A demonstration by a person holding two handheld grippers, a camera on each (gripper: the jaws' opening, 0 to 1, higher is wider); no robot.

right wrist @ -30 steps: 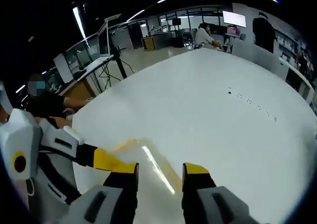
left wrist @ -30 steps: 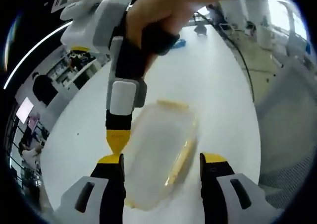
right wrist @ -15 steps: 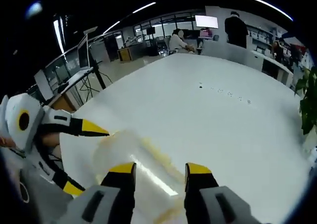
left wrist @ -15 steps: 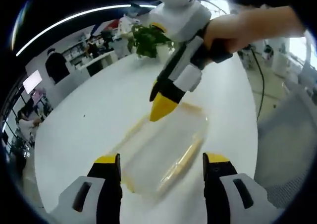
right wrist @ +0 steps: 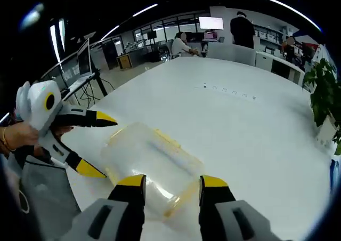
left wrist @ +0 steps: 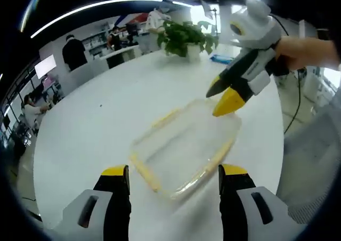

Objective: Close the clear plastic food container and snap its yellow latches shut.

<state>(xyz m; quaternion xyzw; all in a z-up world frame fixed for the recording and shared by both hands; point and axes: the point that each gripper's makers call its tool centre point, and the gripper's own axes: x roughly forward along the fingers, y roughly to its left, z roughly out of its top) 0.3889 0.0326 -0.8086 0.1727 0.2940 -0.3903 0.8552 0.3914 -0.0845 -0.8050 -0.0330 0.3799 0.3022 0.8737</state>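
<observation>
On the white desk [left wrist: 96,129], in the left gripper view, the clear plastic container [left wrist: 186,145] lies flat with its lid on, its yellow latches [left wrist: 145,173] showing along the edges. The left gripper [left wrist: 173,177] rises from the bottom with its yellow-tipped jaws spread wide, holding nothing — the container's near end lies just beyond and between them. From the right comes the right gripper [left wrist: 222,96], held in a hand [left wrist: 309,51]; its jaws stand slightly apart, tips pointing down at the container's far corner, close to it, though whether they touch cannot be told. A potted plant [left wrist: 186,37] stands at the desk's far side.

Across the desk [right wrist: 240,129] in the right gripper view, the container [right wrist: 149,161] lies just ahead of the right gripper [right wrist: 171,183], whose jaws stand apart and empty. The left gripper [right wrist: 98,145] enters from the left, held in a hand [right wrist: 18,137] — jaws splayed wide either side of the container's end, not pinching it. People stand and sit in the office behind.
</observation>
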